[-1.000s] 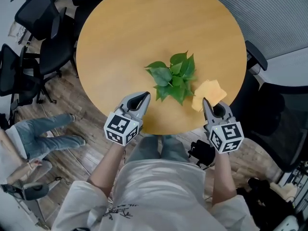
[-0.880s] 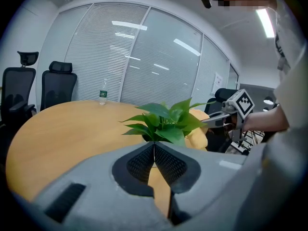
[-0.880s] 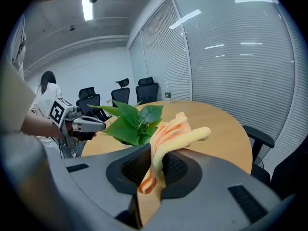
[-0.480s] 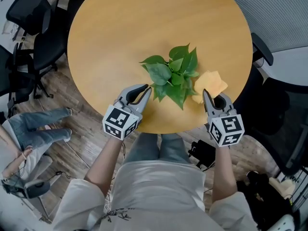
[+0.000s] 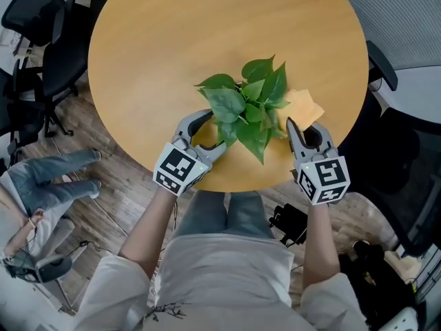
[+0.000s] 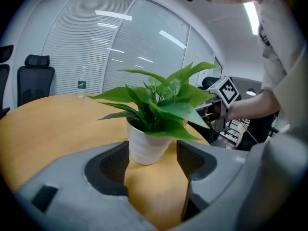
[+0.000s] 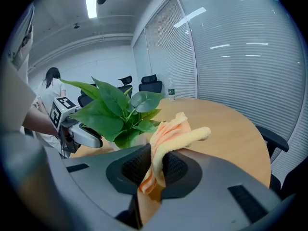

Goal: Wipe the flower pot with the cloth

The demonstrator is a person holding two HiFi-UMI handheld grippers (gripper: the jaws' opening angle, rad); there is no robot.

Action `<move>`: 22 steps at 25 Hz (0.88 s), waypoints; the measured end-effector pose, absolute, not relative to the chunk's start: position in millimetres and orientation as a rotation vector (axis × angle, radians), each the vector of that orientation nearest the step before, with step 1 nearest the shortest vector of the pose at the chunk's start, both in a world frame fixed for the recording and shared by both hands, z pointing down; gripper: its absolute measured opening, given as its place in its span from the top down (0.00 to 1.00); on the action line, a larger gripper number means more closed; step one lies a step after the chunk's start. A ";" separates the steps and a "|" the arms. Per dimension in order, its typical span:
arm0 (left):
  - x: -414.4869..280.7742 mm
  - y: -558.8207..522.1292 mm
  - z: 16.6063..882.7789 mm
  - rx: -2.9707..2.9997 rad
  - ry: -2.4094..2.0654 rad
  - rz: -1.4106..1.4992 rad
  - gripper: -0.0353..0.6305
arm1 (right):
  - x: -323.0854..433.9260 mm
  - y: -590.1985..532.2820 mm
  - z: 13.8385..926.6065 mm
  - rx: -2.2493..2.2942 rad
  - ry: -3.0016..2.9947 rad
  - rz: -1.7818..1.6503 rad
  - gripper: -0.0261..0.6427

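While my right fingers [image 7: 130, 165] clamp the cloth [image 7: 168, 131], my left fingers [image 6: 113, 165] are opening, empty, before the pot [image 6: 147, 148]; no wiping yet.

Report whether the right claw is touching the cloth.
Touching. The right gripper view shows the right claw shut on the cloth, with its orange-yellow fold pinched between the jaws and flopping over them.

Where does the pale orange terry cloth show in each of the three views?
Head view: pale orange terry cloth right of centre, just right of the green leafy potted plant.
Left gripper view: not in it.
Right gripper view: centre, pinched in the right claw.
Shared landmark: that plant, in all three views.
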State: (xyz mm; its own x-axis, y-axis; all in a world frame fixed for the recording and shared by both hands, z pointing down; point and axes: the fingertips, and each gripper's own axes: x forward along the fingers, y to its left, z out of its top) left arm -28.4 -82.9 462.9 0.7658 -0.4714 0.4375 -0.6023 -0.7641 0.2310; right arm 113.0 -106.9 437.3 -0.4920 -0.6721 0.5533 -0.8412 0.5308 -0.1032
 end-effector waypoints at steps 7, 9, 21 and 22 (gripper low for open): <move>-15.5 -90.4 466.7 2.658 -0.782 0.509 0.45 | 107.2 -119.4 449.8 1.196 -2.340 0.455 0.89; -15.0 -91.9 467.2 2.660 -0.785 0.502 0.45 | 104.9 -120.5 451.8 1.185 -2.349 0.447 0.89; -15.5 -95.2 469.5 2.655 -0.779 0.487 0.45 | 86.5 -135.1 452.0 1.140 -2.381 0.406 0.89; -15.5 -95.4 469.7 2.653 -0.781 0.484 0.45 | 84.6 -135.4 452.7 1.128 -2.386 0.403 0.89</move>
State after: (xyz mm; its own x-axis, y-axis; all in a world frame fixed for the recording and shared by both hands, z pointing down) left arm -15.5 -95.4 469.7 0.7917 -0.4544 0.4083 -0.5676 -0.7942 0.2168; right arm 84.6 -135.4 452.7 -0.5529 -0.6455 0.5269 -0.7827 0.6192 -0.0627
